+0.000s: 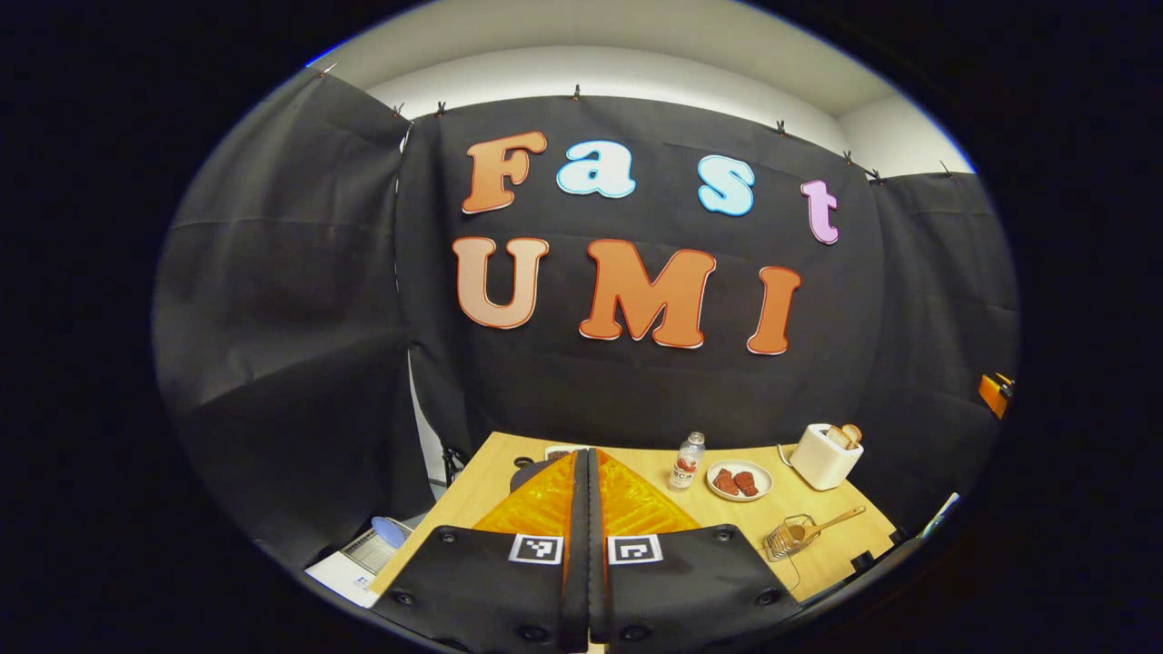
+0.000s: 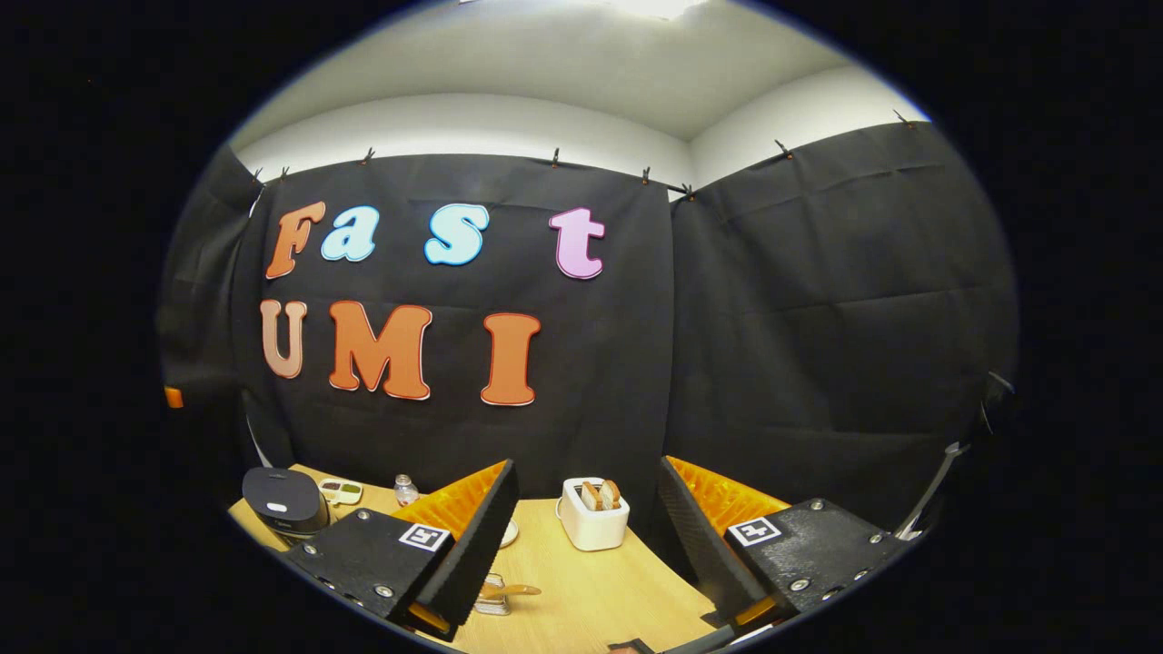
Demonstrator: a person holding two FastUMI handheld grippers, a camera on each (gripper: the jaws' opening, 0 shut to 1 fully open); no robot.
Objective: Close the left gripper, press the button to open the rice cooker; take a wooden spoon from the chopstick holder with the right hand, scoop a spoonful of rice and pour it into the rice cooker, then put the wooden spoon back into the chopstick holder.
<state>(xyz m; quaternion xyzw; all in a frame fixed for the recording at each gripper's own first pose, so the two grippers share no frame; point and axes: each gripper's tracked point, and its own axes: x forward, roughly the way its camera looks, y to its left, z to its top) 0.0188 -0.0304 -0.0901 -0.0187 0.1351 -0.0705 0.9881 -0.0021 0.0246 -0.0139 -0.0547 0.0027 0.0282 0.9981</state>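
In the left gripper view my left gripper (image 1: pixel 587 451) is shut, its orange fingers pressed flat together with nothing between them. Just behind its tips the black rice cooker (image 1: pixel 525 473) peeks out, mostly hidden. The cooker (image 2: pixel 282 500) stands at the table's left in the right gripper view, lid down. A wire chopstick holder (image 1: pixel 787 538) holds the wooden spoon (image 1: pixel 838 520), which leans to the right. My right gripper (image 2: pixel 589 472) hangs open above the table, with the holder (image 2: pixel 492 597) and spoon (image 2: pixel 514 590) low beside its left finger.
On the wooden table (image 1: pixel 836 554) stand a small bottle (image 1: pixel 687 460), a plate of red pieces (image 1: pixel 739 480) and a white toaster (image 1: pixel 825 454) with bread. A small white tray (image 2: pixel 341 490) lies by the cooker. A laptop-like object (image 1: pixel 359 556) sits lower left off the table.
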